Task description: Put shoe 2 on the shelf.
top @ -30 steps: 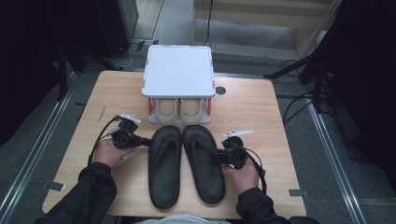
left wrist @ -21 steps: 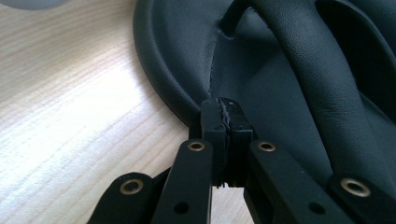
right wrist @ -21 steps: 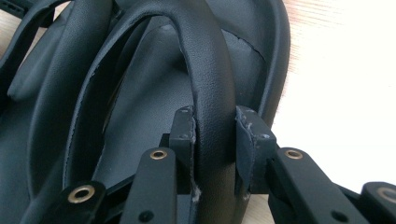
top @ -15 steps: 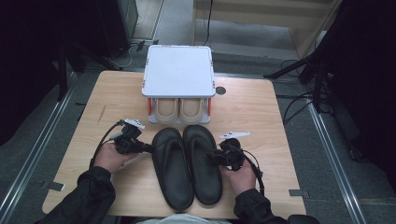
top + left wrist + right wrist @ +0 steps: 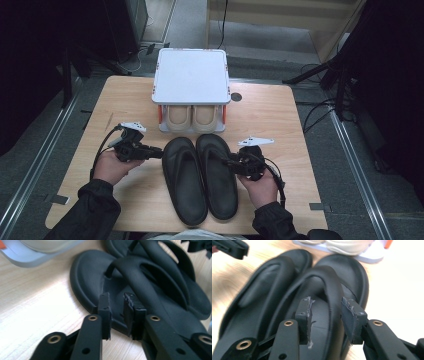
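**Both grippers loosen beside a pair of black sandals**

Nearest the person, two black moulded rubber thong sandals lie side by side on the pale wooden table [image 5: 280, 110], soles down and toes away, their inner edges touching. The left sandal [image 5: 184, 181] has the left gripper [image 5: 159, 153] at its outer edge; the right sandal [image 5: 216, 175] has the right gripper [image 5: 226, 162] at its outer edge.

In the left gripper view the left gripper's jaws have just been opening and stand a narrow gap apart, over the sandal's rim and footbed, with nothing pinched between them. In the right gripper view the right gripper's jaws have also just been opening; the sandal's arched strap [image 5: 332, 290] runs up between them, and whether either pad presses it is hard to tell. That view is blurred at its left.

Farther off stands one small white plastic rack [image 5: 191, 75] with a flat top and orange posts, and beneath it two beige shoes [image 5: 191, 116] sit toes out, their backs hidden by the top. Beyond the rack, a round dark hole [image 5: 236, 97] marks the tabletop.
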Motion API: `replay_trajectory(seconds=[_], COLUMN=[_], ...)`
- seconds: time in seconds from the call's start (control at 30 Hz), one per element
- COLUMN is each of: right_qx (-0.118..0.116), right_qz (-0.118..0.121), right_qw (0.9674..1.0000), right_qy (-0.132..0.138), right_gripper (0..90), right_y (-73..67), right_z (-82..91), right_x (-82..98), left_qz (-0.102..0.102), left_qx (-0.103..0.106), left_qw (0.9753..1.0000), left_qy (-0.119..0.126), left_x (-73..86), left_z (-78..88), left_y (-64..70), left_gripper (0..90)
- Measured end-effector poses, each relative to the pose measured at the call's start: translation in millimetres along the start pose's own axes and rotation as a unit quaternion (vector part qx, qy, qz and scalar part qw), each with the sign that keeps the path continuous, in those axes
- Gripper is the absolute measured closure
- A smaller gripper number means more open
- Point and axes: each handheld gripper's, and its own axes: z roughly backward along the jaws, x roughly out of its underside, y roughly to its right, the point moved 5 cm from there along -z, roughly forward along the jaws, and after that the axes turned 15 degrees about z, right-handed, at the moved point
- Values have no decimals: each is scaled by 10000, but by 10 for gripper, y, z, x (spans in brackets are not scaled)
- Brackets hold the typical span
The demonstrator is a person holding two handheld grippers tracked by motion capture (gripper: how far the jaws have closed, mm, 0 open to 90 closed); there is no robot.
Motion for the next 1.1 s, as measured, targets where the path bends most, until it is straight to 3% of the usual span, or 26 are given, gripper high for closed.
replay_trajectory(seconds=[0.13,0.43,1.1], right_qx=[-38,-117,37], right_qz=[197,201,246], right_qw=[9998,9997,9997], right_qy=[60,64,83], right_gripper=[610,604,484], right_y=[-129,-275,-526], right_z=[19,-47,-273], right_x=[-28,-26,-45], left_qz=[54,189,183], left_qx=[-57,-110,-173], left_qw=[10000,9996,9994], left_qy=[24,184,232], left_x=[-12,-36,-49], left_z=[19,49,65], left_y=[-28,-96,-133], left_gripper=[657,516,474])
